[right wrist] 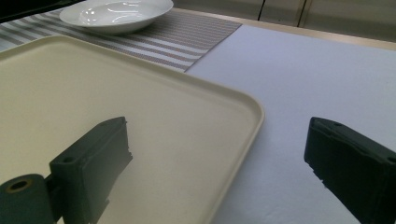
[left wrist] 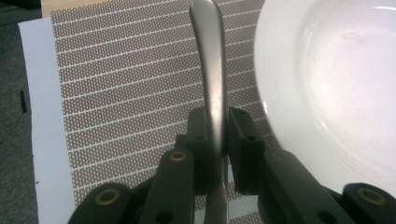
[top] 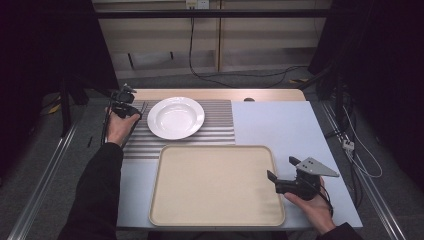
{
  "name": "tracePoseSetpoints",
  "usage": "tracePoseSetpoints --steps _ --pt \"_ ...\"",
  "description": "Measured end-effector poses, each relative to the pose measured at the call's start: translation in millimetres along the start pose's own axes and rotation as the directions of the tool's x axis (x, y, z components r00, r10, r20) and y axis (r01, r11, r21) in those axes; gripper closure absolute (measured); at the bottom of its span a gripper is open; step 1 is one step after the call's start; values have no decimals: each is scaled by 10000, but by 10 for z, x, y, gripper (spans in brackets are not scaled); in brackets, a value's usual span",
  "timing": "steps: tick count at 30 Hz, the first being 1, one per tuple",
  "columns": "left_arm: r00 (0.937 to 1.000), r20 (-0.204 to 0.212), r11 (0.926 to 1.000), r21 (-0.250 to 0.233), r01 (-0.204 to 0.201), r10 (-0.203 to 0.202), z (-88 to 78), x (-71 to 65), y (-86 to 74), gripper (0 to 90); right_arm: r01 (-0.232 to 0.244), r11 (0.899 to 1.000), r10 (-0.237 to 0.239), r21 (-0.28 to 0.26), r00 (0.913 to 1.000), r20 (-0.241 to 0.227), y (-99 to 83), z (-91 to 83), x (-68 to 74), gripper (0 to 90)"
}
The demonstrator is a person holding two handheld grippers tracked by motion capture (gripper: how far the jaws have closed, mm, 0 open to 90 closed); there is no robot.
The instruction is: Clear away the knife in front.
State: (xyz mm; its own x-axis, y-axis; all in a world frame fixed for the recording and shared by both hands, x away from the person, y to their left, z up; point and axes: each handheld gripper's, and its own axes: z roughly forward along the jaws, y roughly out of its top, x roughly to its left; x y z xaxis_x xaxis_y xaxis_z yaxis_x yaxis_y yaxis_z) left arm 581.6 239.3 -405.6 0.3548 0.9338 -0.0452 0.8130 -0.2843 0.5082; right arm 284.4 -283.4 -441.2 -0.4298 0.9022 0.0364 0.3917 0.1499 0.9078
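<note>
Two claws at work over one table (top: 290, 125). Largest first: beige tray (top: 217, 186) near the front edge, bare. Behind it, striped mat (top: 220, 127) carrying a white plate (top: 176, 117). Smallest: fork (left wrist: 211, 70), pinched by its handle in the left claw (left wrist: 218, 140), jaws nearly closed on the metal, tines pointing away just left of the plate, above the mat. Right claw (right wrist: 217, 158) wide apart, holding nothing, straddling the tray's right rim. Likely risks: thin smooth handle pivoting or slipping between the pads if swung fast; tines clipping the plate rim if lowered too close; crooked landing on the mat.
</note>
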Motion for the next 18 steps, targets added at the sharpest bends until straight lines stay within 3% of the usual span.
tracePoseSetpoints --steps 2,8,13,18 --pt "9996 55 9996 -8 -271 271 -51 -18 -9 799 8 10000 -8 -1 10000 -5 0 2 -1 67" --pt "9993 10 9992 -189 -363 363 -133 -54 -18 799 -7 10000 7 7 10000 18 0 1 -2 67" --pt "9972 72 9970 -221 -743 745 -228 -107 -18 799 -2 10000 2 -10 10000 43 -1 -2 -6 67" --pt "9946 494 9949 -479 -889 912 -332 -186 -43 799 44 10000 -43 -22 10000 78 6 -6 7 68"
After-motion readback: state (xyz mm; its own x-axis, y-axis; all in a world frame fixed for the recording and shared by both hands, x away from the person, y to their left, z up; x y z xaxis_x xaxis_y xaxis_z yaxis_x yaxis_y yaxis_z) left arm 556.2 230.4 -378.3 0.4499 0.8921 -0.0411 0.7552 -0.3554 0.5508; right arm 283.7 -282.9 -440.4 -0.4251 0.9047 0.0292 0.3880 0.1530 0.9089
